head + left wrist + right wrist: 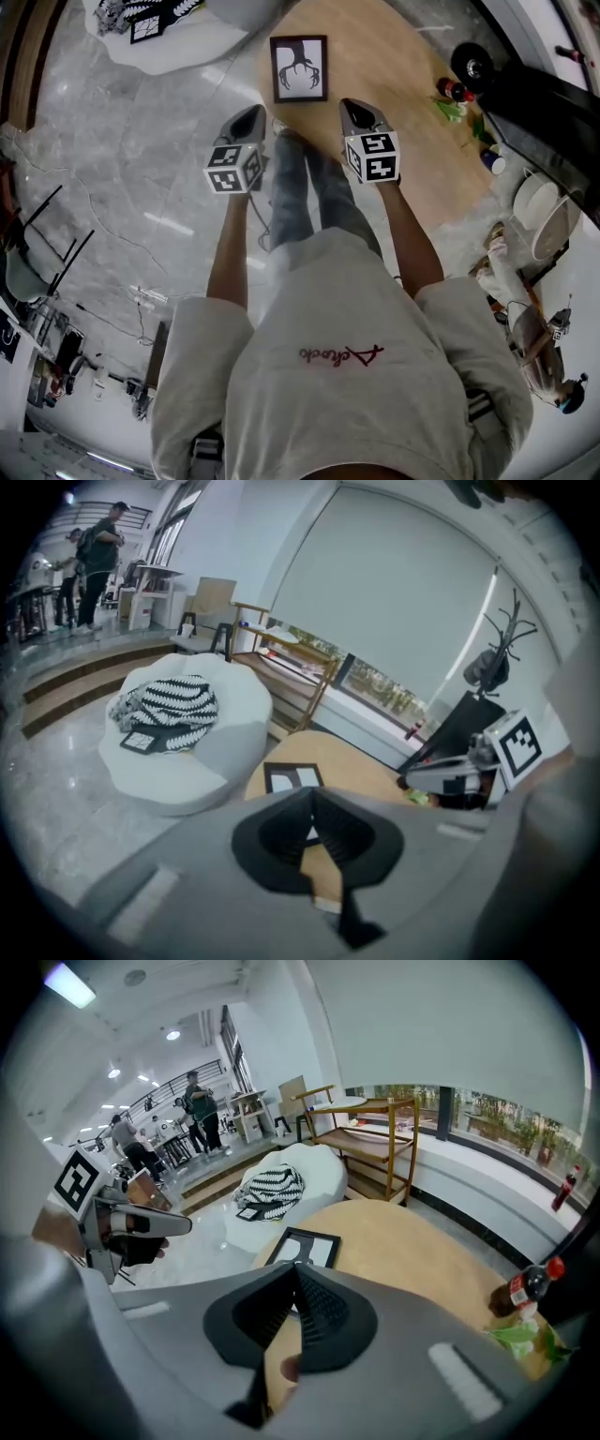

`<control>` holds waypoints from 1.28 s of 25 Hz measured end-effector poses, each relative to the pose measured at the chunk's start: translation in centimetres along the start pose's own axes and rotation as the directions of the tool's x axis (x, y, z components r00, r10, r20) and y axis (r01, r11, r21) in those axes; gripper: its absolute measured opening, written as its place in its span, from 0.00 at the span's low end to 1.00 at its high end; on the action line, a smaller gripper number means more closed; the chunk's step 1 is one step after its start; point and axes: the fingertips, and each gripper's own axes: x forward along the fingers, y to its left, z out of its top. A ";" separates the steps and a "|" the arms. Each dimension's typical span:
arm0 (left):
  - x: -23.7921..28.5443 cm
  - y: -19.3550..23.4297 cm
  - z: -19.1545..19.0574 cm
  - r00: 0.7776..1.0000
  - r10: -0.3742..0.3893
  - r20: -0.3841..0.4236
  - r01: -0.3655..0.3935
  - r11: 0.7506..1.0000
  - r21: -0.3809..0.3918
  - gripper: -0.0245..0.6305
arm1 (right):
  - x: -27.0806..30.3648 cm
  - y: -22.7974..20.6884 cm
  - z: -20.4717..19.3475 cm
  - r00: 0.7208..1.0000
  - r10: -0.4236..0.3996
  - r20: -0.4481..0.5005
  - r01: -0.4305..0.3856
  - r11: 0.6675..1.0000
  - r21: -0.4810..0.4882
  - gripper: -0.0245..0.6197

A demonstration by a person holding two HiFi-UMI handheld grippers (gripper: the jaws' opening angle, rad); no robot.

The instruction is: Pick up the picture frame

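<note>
A black picture frame (pixel 299 67) with a dark tree-like print lies flat on the near edge of a round wooden table (pixel 394 56). Both grippers hang in front of the person, short of the table and apart from the frame. My left gripper (pixel 253 114) is shut with nothing in it, below and left of the frame. My right gripper (pixel 357 106) is shut and empty too, below and right of it. In the left gripper view the frame (pixel 289 777) shows just past the closed jaws (pixel 312 795). The right gripper view has the frame (pixel 306 1245) beyond its jaws (pixel 295 1269).
A white beanbag (pixel 187 37) carrying a striped cloth (pixel 169 703) and a small marker card sits left of the table. Bottles and green items (pixel 455 94) stand at the table's right edge, one a red-capped bottle (pixel 531 1283). A wooden shelf (pixel 367 1129) stands behind. People stand far off.
</note>
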 end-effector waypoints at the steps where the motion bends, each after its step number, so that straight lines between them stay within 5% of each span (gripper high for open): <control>1: 0.3 0.1 -0.7 1.000 0.000 -0.007 0.000 1.000 -0.009 0.04 | 0.2 -0.1 -0.8 1.000 0.002 -0.010 -0.002 1.000 0.005 0.05; 23: 8.0 4.4 -13.7 0.992 0.005 -0.127 -0.015 0.997 -0.079 0.04 | 6.2 -1.8 -17.0 0.984 0.018 -0.177 0.002 0.994 0.110 0.05; 32: 11.2 6.1 -14.2 0.992 0.018 -0.127 -0.028 0.997 -0.078 0.04 | 8.9 -2.8 -18.1 0.984 0.019 -0.177 0.001 0.994 0.113 0.05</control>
